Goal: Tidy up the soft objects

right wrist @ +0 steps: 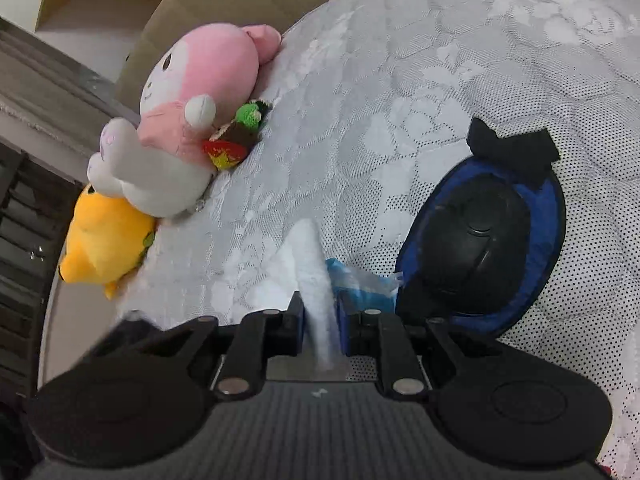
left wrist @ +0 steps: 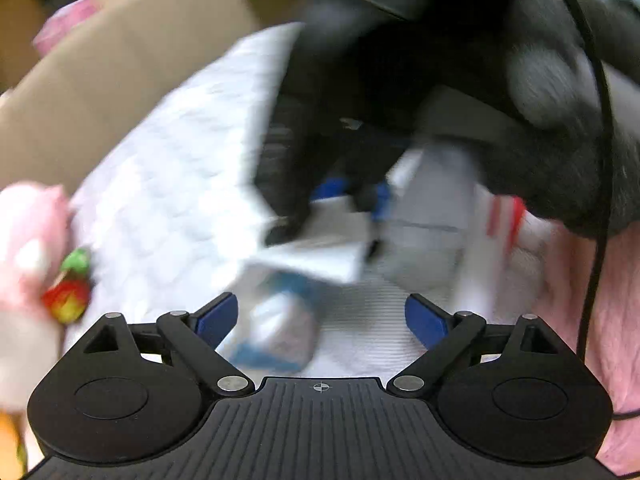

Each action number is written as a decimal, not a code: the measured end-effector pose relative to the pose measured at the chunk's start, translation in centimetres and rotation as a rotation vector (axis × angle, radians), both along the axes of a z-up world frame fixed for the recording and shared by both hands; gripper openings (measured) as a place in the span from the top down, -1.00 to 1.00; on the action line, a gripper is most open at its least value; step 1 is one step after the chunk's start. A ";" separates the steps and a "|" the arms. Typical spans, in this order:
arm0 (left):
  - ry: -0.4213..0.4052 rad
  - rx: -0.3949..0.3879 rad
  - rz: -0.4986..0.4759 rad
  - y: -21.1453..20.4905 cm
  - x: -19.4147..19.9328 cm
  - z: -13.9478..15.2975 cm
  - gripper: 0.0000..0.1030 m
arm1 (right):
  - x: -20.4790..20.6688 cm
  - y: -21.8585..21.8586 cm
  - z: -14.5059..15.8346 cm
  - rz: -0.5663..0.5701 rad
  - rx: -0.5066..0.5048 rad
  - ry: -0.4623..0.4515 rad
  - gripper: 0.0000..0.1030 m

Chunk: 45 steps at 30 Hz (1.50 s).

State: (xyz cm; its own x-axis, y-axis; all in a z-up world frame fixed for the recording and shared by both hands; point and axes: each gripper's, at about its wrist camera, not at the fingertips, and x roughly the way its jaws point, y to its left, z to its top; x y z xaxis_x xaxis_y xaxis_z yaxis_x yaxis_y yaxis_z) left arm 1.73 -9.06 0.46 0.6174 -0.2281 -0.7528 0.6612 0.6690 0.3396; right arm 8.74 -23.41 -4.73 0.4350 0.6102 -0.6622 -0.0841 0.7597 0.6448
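Right claw [right wrist: 320,322] pinches a white towel [right wrist: 310,256], the blue pack [right wrist: 362,286] just beside it. Left claw [left wrist: 320,316] gapes wide above that pack, holding nothing. Beyond the towel, bare bedspread [right wrist: 400,92]; plush toys [right wrist: 176,120] line its edge.

Soft, even indoor light fills both wrist views, with no glare and only faint shadows under the pink plush toy [right wrist: 200,80] on the white bedspread [right wrist: 400,80]. The left wrist view is heavily motion-blurred; only the gripper body at its lower edge stays sharp. The right wrist view is crisp, its fisheye lens bowing the bed's edge and darkening the corners.
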 end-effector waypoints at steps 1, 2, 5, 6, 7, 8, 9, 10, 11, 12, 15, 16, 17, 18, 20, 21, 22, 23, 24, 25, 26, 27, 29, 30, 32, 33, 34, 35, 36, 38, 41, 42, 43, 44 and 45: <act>-0.009 -0.013 0.042 0.6 0.4 0.4 -0.88 | -0.1 0.0 0.1 -0.001 -0.005 -0.005 0.66; -0.019 -0.026 0.084 1.2 0.9 0.5 -0.89 | -0.2 0.2 0.2 0.001 -0.017 -0.014 0.66; 0.036 -0.076 0.193 2.5 3.0 -0.3 -0.89 | -0.6 0.5 0.3 0.008 -0.043 -0.037 0.65; 0.077 -0.098 0.198 2.7 3.6 -0.7 -0.89 | -0.7 0.5 0.4 0.009 -0.049 -0.041 0.65; 0.118 -0.121 0.204 2.9 4.1 -1.2 -0.89 | -0.8 0.4 0.4 0.004 -0.051 -0.043 0.65; 0.159 -0.143 0.209 3.0 4.7 -1.7 -0.89 | -0.8 0.3 0.4 -0.005 -0.050 -0.044 0.64; 0.187 -0.156 0.207 3.0 5.1 -2.0 -0.89 | -0.8 0.2 0.5 -0.013 -0.049 -0.047 0.64; 0.197 -0.157 0.198 2.9 5.2 -2.0 -0.89 | -0.8 0.0 0.6 -0.021 -0.047 -0.049 0.62; 0.199 -0.153 0.190 3.0 4.6 -2.1 -0.89 | -0.8 -0.2 0.7 -0.028 -0.044 -0.052 0.54; 0.197 -0.147 0.183 3.2 3.5 -2.4 -0.89 | -0.8 -0.2 0.7 -0.033 -0.040 -0.055 0.52; 0.201 -0.146 0.161 2.9 2.2 -3.5 -0.89 | -1.0 0.0 1.4 -0.021 -0.008 -0.083 0.52; 0.202 -0.144 0.159 2.8 2.0 -3.6 -0.89 | -1.2 0.3 1.7 0.001 0.008 -0.102 0.52; 0.204 -0.145 0.158 2.8 1.8 -3.6 -0.89 | -1.4 0.8 2.1 0.029 0.022 -0.122 0.53; 0.208 -0.149 0.158 2.7 1.5 -3.6 -0.89 | -1.5 1.3 2.3 0.056 0.025 -0.136 0.53; 0.215 -0.157 0.162 2.6 0.9 -3.5 -0.89 | -1.8 2.5 2.4 0.104 -0.008 -0.147 0.52; 0.219 -0.162 0.168 2.7 1.0 -3.5 -0.89 | -1.9 3.0 2.2 0.120 -0.046 -0.144 0.52; 0.221 -0.167 0.176 2.8 1.0 -3.5 -0.89 | -1.9 3.2 1.9 0.120 -0.070 -0.136 0.52; 0.223 -0.170 0.183 2.9 1.0 -3.4 -0.89 | -1.8 3.0 1.7 0.107 -0.078 -0.124 0.52; 0.225 -0.173 0.187 3.0 1.0 -3.3 -0.89 | -1.7 2.8 1.5 0.094 -0.087 -0.112 0.52; 0.229 -0.178 0.190 3.1 1.0 -3.3 -0.89 | -1.6 2.6 1.3 0.080 -0.095 -0.100 0.52; 0.234 -0.183 0.193 3.2 1.0 -3.2 -0.89 | -1.5 2.2 1.2 0.061 -0.094 -0.087 0.52; 0.239 -0.190 0.194 3.3 1.1 -3.2 -0.89 | -1.4 1.6 1.0 0.036 -0.082 -0.074 0.51; 0.246 -0.208 0.197 3.5 1.3 -3.1 -0.89 | -1.2 0.3 0.8 -0.015 -0.057 -0.047 0.52; 0.250 -0.216 0.198 3.6 1.3 -3.1 -0.89 | -1.1 -0.3 0.7 -0.040 -0.045 -0.034 0.52; 0.257 -0.234 0.200 3.8 1.3 -2.8 -0.89 | -0.9 -1.0 0.4 -0.079 -0.040 -0.012 0.52; 0.259 -0.243 0.200 3.8 1.2 -2.7 -0.89 | -0.8 -1.3 0.2 -0.096 -0.040 -0.002 0.52; 0.261 -0.253 0.202 3.8 1.2 -2.7 -0.89 | -0.7 -1.6 0.0 -0.113 -0.041 0.009 0.52; 0.262 -0.261 0.201 3.9 1.1 -2.5 -0.89 | -0.6 -1.8 -0.2 -0.126 -0.050 0.015 0.52; 0.263 -0.267 0.198 4.0 1.1 -2.4 -0.89 | -0.5 -1.8 -0.3 -0.135 -0.069 0.018 0.52; 0.264 -0.273 0.197 3.9 0.7 -2.3 -0.90 | -0.4 -1.8 -0.5 -0.143 -0.087 0.027 0.58; 0.264 -0.265 0.202 3.9 0.7 -2.4 -0.90 | -0.4 -1.8 -0.6 -0.143 -0.089 0.033 0.60; 0.266 -0.263 0.205 3.9 0.7 -2.4 -0.90 | -0.4 -1.8 -0.5 -0.137 -0.079 0.031 0.58; 0.270 -0.263 0.209 3.9 0.8 -2.5 -0.91 | -0.4 -1.6 -0.5 -0.122 -0.070 0.027 0.50; 0.273 -0.264 0.213 3.9 0.9 -2.6 -0.91 | -0.4 -1.3 -0.4 -0.096 -0.062 0.022 0.15; 0.278 -0.267 0.217 4.0 1.0 -2.7 -0.91 | -0.4 -0.9 -0.3 -0.071 -0.054 0.016 -0.03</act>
State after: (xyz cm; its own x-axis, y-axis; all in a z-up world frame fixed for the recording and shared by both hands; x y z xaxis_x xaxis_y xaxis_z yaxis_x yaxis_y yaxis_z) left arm 2.71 -5.11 -2.23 0.4552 -0.3248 -0.8291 0.5377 0.8424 -0.0348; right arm 8.31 -24.35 -5.00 0.4651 0.5416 -0.7003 -0.0191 0.7970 0.6037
